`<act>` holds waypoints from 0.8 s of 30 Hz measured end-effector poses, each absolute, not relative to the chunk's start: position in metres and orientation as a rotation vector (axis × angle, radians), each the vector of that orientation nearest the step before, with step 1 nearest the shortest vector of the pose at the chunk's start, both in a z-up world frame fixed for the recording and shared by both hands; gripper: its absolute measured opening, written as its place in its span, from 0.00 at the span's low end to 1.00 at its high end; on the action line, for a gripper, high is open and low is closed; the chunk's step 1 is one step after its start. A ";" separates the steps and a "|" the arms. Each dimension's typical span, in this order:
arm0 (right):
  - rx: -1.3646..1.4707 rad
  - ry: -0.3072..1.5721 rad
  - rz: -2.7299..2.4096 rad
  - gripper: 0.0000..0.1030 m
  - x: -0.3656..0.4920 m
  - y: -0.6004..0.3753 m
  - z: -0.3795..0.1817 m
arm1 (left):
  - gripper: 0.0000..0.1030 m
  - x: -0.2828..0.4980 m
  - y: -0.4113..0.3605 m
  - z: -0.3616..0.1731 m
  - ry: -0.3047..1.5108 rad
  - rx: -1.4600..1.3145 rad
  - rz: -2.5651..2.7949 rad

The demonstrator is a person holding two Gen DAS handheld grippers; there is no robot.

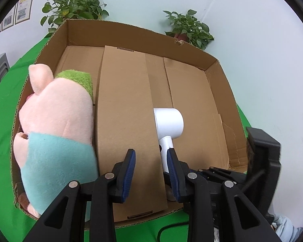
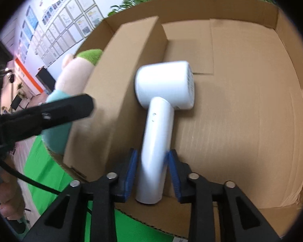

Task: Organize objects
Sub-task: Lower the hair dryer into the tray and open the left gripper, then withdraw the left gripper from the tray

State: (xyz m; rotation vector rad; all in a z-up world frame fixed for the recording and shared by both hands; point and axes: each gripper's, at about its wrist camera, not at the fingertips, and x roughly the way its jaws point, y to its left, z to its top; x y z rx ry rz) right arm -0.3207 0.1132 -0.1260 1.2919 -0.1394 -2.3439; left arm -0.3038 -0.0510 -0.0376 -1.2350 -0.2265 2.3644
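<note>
A white hair dryer lies inside a wide cardboard box, to the right of a raised cardboard divider. My right gripper is shut on the dryer's handle, its blue pads pressed against both sides. In the left wrist view the same dryer shows beside the divider. My left gripper hovers over the divider with its jaws drawn narrow and nothing between them. A pink plush toy in a teal shirt and green cap lies in the box's left compartment.
The box stands on a green cloth. Two potted plants stand behind it by the wall. A black cable crosses the cloth at left. A hand holds the left gripper's body.
</note>
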 end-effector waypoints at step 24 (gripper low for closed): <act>1.237 -0.133 -2.407 0.80 -0.292 0.132 -0.109 | 0.71 -0.282 -0.049 -0.020 -0.154 -1.097 2.508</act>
